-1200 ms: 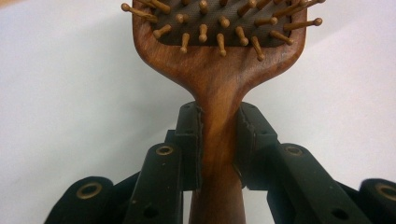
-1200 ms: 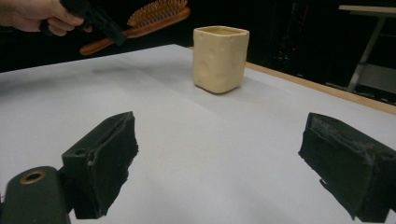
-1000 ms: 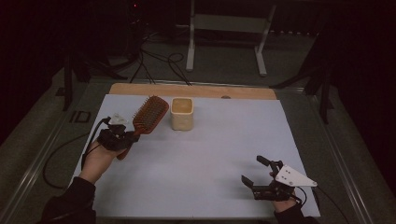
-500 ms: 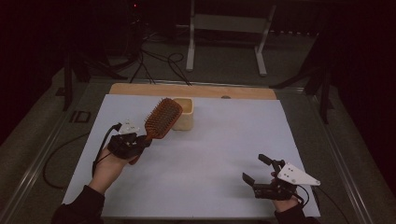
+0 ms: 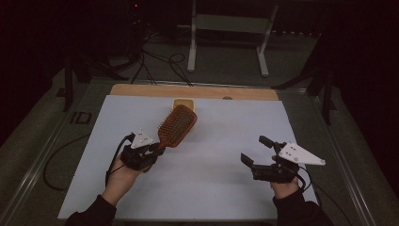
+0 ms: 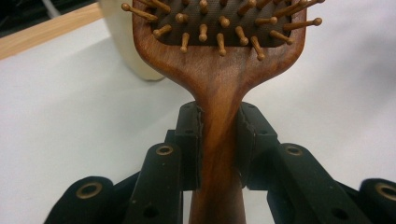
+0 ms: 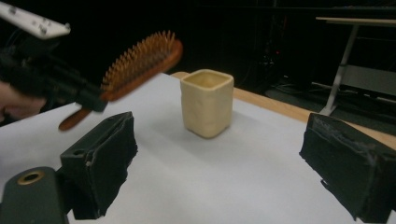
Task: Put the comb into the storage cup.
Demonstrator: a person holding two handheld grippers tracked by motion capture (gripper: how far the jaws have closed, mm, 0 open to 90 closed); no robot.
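A wooden paddle hairbrush [image 5: 178, 126] with bristles facing up is held off the table by its handle. My left gripper [image 5: 153, 151] is shut on that handle; in the left gripper view both pads clamp the narrow neck of the hairbrush [image 6: 219, 84]. The brush head reaches toward a cream square cup [image 5: 183, 102] at the back centre and partly hides it in the high view. The cup [image 7: 207, 102] stands upright and looks empty at its rim. My right gripper [image 5: 254, 149] hovers at the front right, open, with nothing between its jaws.
A white sheet [image 5: 221, 188] covers the table, with a wooden strip [image 5: 141, 89] along the far edge. Cables and a metal stand [image 5: 226, 28] lie on the dark floor beyond. Each gripper trails a cable toward the near edge.
My left gripper carried the brush rightward toward the table's middle, and its head now overlaps the cup. My right gripper rose a little off the sheet.
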